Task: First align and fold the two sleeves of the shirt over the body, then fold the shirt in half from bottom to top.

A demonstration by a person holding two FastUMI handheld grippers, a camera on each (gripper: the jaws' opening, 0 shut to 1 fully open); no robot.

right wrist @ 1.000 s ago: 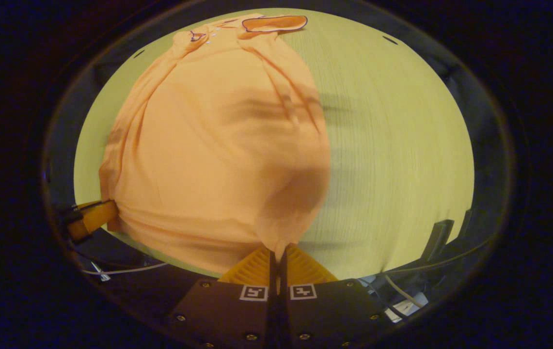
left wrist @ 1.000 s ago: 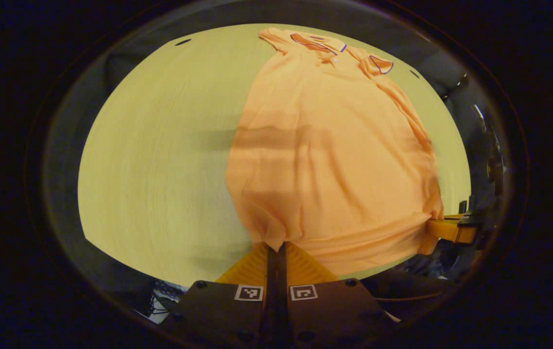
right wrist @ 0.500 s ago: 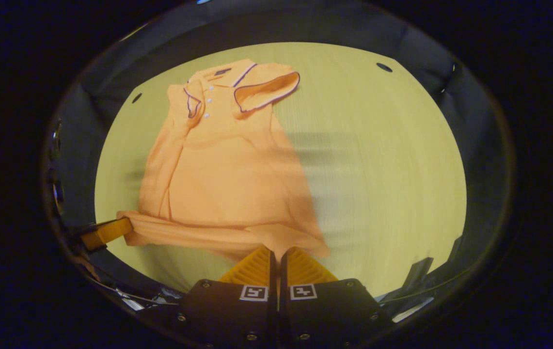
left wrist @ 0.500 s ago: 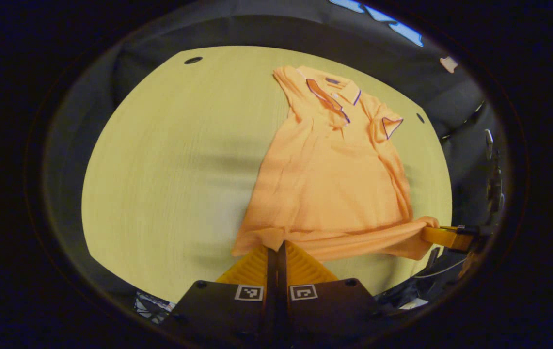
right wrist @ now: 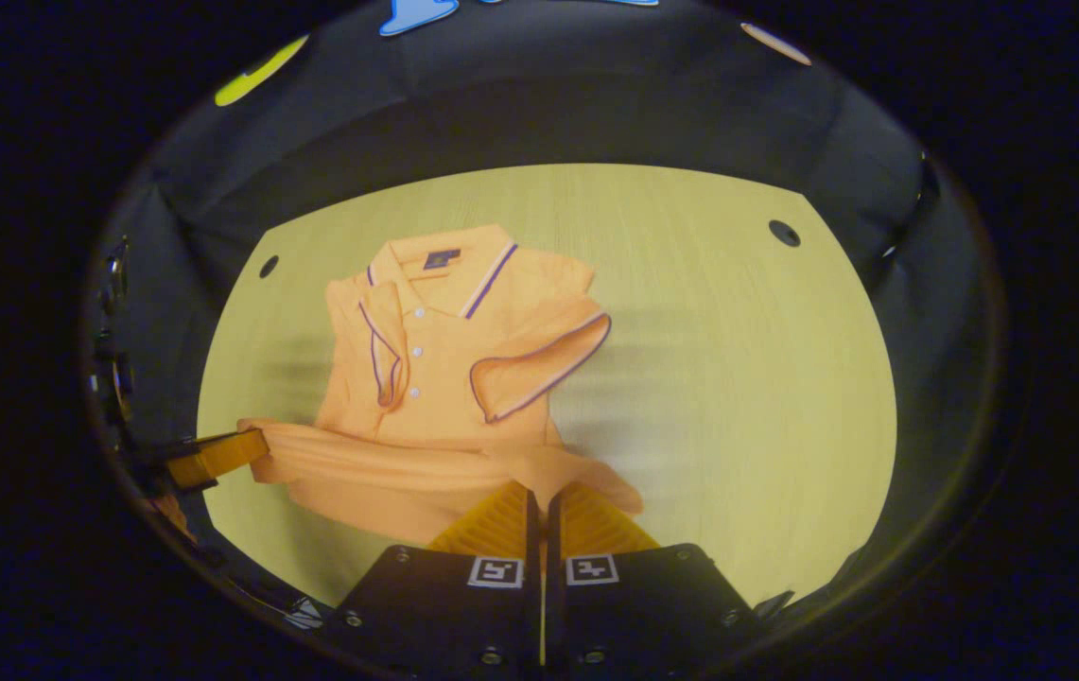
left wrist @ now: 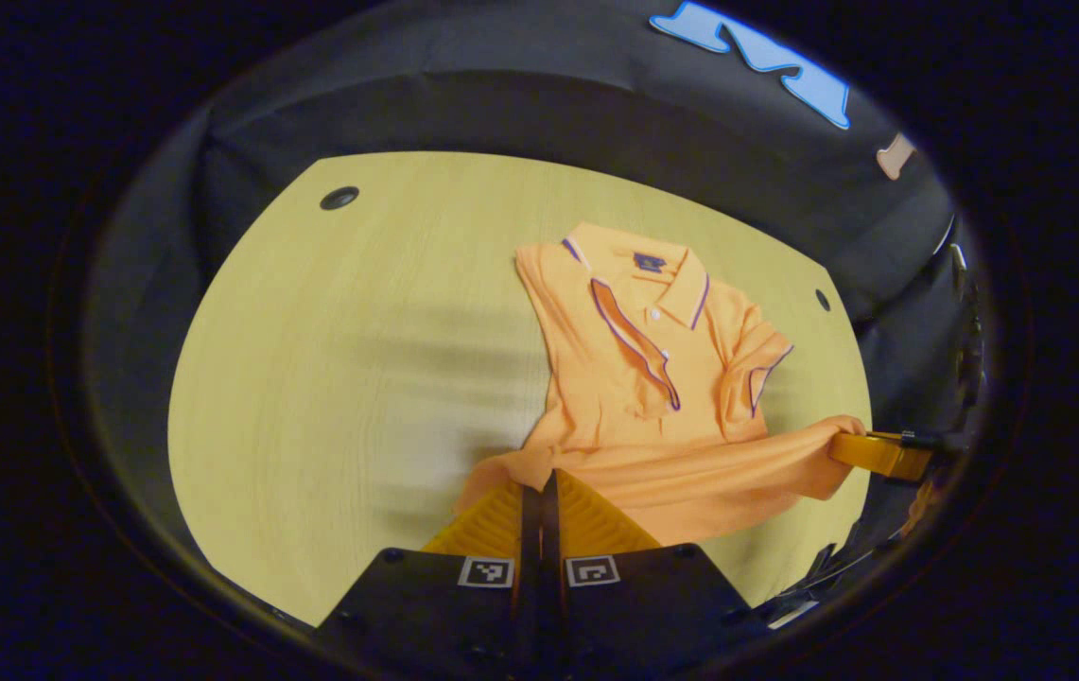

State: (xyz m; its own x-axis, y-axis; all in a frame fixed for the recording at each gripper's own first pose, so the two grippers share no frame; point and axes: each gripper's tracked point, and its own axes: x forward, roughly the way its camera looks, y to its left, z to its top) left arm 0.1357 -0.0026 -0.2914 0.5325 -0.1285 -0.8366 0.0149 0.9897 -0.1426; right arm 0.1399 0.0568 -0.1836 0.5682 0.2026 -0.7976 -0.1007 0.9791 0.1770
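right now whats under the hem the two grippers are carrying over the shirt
The shirt body: its lower part is covered by the raised hem, held by the left gripper and right gripper. Collar, buttons and folded sleeves stay visible on the table.

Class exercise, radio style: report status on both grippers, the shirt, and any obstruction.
Left gripper and right gripper shut on shirt hem corners. Sleeves folded in, hem raised. Table ahead, nothing obstructing.

In the left gripper view, bare table lies open from 9 to 11 o'clock. The shirt covers 12 to 3, with the booth wall beyond.
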